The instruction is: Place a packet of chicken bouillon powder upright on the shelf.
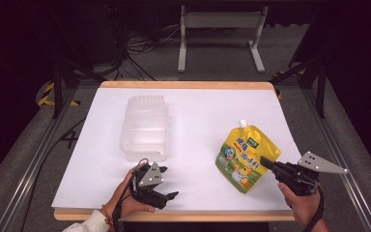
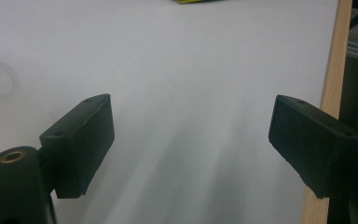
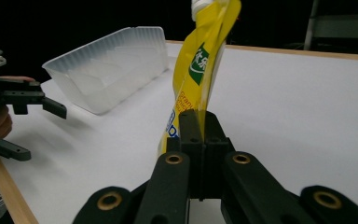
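A white sheet (image 1: 198, 188) covers most of the table; its wooden edge (image 1: 188, 85) shows as a thin strip along the far side and again along the near side. Beyond the table, a grey metal stand (image 1: 221, 20) sits on the grey floor (image 1: 217, 67) with two long feet pointing toward the table. A tangle of dark cables (image 1: 145, 46) lies on the floor left of the stand. Aluminium rails (image 1: 34, 159) run along both sides of the table. Black struts (image 1: 58, 82) stand near its far corners, and yellow-and-black tape (image 1: 46, 94) marks the floor by the left one. The background is dark.
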`<state>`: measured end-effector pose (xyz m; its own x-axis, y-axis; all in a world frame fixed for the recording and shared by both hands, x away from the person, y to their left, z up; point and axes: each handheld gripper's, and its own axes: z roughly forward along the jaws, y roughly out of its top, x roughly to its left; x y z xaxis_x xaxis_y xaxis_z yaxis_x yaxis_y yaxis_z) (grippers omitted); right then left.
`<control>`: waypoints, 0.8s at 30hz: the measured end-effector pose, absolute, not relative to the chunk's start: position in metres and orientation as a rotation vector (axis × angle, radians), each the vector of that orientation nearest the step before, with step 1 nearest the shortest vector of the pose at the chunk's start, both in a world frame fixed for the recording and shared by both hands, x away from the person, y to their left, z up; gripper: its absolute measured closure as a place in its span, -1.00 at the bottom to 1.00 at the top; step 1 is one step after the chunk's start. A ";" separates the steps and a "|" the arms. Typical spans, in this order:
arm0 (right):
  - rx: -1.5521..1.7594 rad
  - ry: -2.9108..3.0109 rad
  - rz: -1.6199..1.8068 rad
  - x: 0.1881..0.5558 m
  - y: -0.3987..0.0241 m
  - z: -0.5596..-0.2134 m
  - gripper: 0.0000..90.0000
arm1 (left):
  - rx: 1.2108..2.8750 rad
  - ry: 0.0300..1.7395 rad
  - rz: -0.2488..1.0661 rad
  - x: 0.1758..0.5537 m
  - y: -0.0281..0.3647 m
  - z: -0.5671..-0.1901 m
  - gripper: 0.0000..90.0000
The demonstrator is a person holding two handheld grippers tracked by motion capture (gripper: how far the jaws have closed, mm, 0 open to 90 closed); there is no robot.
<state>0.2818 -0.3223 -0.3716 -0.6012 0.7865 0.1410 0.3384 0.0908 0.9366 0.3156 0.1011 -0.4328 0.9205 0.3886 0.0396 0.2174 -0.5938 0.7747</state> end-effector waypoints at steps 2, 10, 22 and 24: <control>1.091 1.983 1.519 0.281 -0.320 -0.370 1.00 | 2.225 0.425 0.257 0.316 0.099 -0.432 -0.67; 0.982 2.010 1.480 0.278 -0.302 -0.357 1.00 | 2.210 0.403 0.259 0.318 0.089 -0.428 -0.67; 0.883 2.030 1.492 0.276 -0.281 -0.348 1.00 | 2.158 0.384 0.306 0.326 0.081 -0.408 -0.66; 0.858 2.043 1.507 0.277 -0.274 -0.346 1.00 | 2.150 0.374 0.317 0.328 0.077 -0.405 -0.65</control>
